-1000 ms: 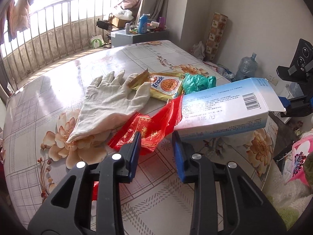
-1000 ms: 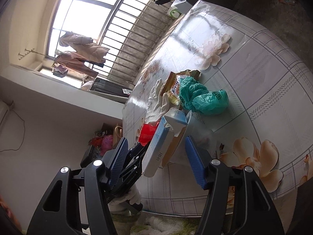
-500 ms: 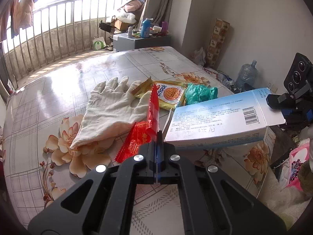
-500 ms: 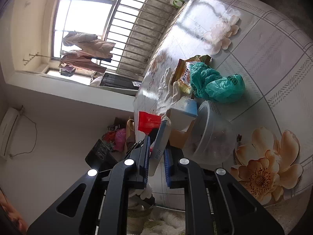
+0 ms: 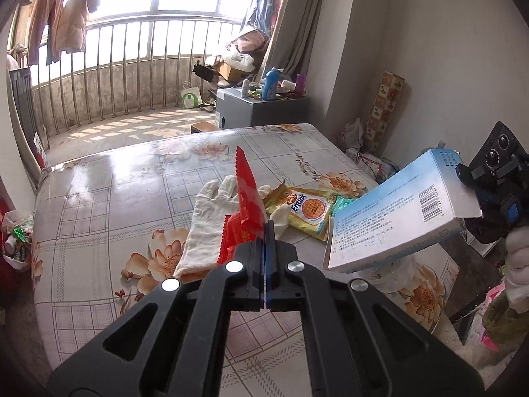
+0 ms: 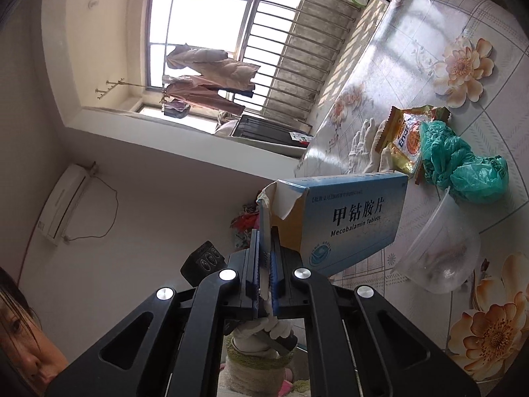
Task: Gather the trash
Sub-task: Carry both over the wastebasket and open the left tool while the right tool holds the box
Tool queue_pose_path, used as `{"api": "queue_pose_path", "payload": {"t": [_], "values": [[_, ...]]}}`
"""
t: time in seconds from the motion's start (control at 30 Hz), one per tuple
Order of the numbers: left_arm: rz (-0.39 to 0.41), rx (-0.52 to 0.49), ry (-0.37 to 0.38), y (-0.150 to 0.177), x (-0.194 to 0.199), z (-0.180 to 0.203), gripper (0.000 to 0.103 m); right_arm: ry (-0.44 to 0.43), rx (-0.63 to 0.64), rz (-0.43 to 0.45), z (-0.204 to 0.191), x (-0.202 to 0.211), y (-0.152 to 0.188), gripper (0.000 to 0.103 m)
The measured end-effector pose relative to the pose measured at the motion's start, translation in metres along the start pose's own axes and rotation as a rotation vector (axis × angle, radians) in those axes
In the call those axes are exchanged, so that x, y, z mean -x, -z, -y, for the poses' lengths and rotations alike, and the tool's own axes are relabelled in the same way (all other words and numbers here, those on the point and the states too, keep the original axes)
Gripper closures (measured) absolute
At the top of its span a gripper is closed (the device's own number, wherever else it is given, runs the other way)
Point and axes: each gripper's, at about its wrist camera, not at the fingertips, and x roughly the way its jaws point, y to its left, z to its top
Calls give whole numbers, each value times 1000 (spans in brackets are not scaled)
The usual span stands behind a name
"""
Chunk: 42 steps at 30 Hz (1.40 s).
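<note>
My left gripper (image 5: 265,231) is shut on a red wrapper (image 5: 246,205) and holds it up above the floral table (image 5: 99,218). My right gripper (image 6: 264,258) is shut on the end flap of a blue and white medicine box (image 6: 350,218), lifted off the table; the box also shows in the left wrist view (image 5: 396,221). On the table lie a white glove (image 5: 205,231), a yellow snack packet (image 5: 307,211), a crumpled green plastic bag (image 6: 463,165) and a clear plastic cup (image 6: 443,251).
A small bag of trash (image 5: 16,241) sits off the table's left edge. A grey cabinet (image 5: 261,109) with bottles stands beyond the far table edge. A person's face (image 6: 20,340) is at the lower left of the right wrist view.
Both grippers closed, the left on the red wrapper and the right on the box flap. Both items have since risen off the table.
</note>
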Motion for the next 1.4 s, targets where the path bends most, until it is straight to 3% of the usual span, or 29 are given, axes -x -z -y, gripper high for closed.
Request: {"api": "queue_pose_path", "payload": {"t": [0.2, 0.37, 0.53, 0.73, 0.9, 1.1, 1.2, 1.4], "values": [[57, 32, 12, -22, 25, -1, 103, -69, 58, 12, -23, 4, -11, 97], [120, 9, 75, -43, 44, 20, 103, -100, 118, 94, -43, 44, -13, 97], [150, -49, 206, -71, 46, 70, 103, -65, 184, 253, -61, 115, -9, 97], [114, -153, 407, -96, 19, 156, 103, 42, 205, 500, -63, 217, 10, 97], [-37, -247, 573, -112, -32, 239, 103, 171, 150, 697, -44, 290, 29, 97], [-334, -341, 697, -112, -127, 350, 103, 328, -17, 858, 8, 350, 39, 97], [-470, -372, 700, -96, -180, 401, 103, 363, -129, 898, 46, 363, 35, 97], [-657, -443, 644, -55, -277, 482, 103, 469, -298, 962, 114, 387, 27, 97]]}}
